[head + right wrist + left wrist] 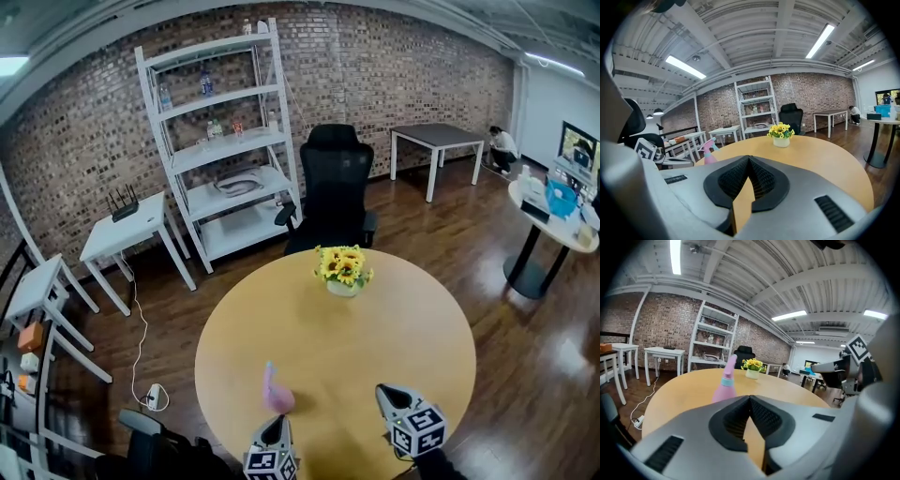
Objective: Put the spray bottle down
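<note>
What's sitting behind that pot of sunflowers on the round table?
A black office chair stands behind the sunflowers, on the floor beyond the table, which hides its base.

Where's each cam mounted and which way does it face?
Head view: on the head, looking down at the table; left tongs, right tongs at bottom.
Left gripper view: on left tongs, facing the spray bottle; they show shut below.
Right gripper view: on right tongs, facing the flowers; they show shut below.
Shared: all show spray bottle and flowers.
</note>
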{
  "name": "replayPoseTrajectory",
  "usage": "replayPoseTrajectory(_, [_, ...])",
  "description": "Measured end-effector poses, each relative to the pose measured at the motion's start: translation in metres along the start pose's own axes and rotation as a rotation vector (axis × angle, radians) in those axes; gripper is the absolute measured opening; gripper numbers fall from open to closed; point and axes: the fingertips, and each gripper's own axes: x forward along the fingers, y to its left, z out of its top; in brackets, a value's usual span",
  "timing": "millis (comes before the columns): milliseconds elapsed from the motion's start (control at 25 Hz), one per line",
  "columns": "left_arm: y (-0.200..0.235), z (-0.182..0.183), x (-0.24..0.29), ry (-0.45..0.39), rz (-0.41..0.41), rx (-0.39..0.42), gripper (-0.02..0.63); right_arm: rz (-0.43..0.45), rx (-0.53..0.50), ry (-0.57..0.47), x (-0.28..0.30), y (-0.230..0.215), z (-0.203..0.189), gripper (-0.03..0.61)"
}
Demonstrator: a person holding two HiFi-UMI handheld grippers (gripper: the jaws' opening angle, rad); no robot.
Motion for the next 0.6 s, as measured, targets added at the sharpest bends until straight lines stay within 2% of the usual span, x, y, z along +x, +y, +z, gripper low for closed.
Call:
replayPoseTrajectory(120, [-0.038,0.000,0.007,0.050,-0.083,0.045,-0.003,0.018,0.005,-0.006,-0.001,0.003,0.001,-0.014])
replayPoseTrajectory(280, [-0.077,0.017,0.019,0.053,-0.179,0.104,-0.002,0.016,0.003,-0.016,-0.002,0.003,0.003,-0.017])
replayPoseTrajectory(600, [-0.101,0.040,0.034,0.046,-0.236,0.088,-0.002,0.019,0.011,-0.034,-0.007,0.001,0.006,-0.018])
